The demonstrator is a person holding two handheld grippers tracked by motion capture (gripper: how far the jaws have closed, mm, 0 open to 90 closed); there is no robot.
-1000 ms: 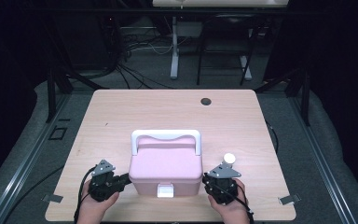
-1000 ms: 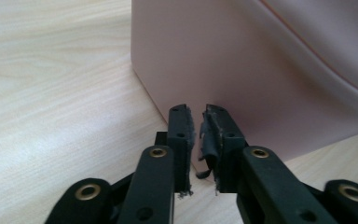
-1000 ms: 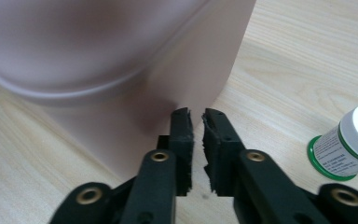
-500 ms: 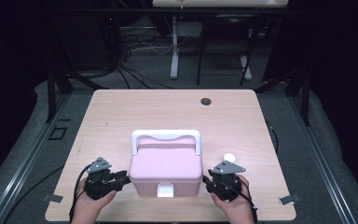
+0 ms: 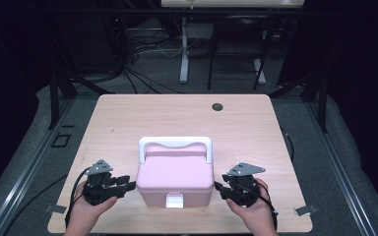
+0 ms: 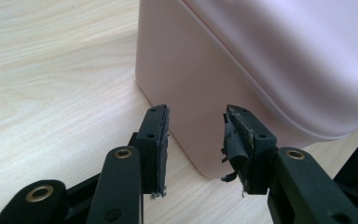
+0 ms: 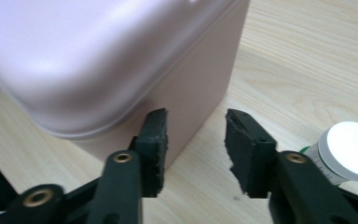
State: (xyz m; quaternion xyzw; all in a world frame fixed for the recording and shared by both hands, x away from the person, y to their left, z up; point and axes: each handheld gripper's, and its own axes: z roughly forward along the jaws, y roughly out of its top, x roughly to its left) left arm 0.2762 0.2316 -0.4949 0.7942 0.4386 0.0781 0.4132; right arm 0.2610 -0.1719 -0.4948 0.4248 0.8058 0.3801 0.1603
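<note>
A smooth pink plastic box (image 5: 175, 179) with rounded corners and a white handle sat near the front of the pale wood-grain counter (image 5: 128, 118). The left gripper (image 5: 126, 185) and right gripper (image 5: 218, 189) flanked its sides, frayed black pads bare; their jaws had just been opening and stood wide, holding nothing.

Both grippers have come off the pink box (image 5: 175, 178): the left gripper (image 5: 128, 183) at its 9 o'clock side and the right gripper (image 5: 220, 188) at its 3 o'clock side have just been opening, nothing between their jaws, and both hands sit slightly higher
</note>
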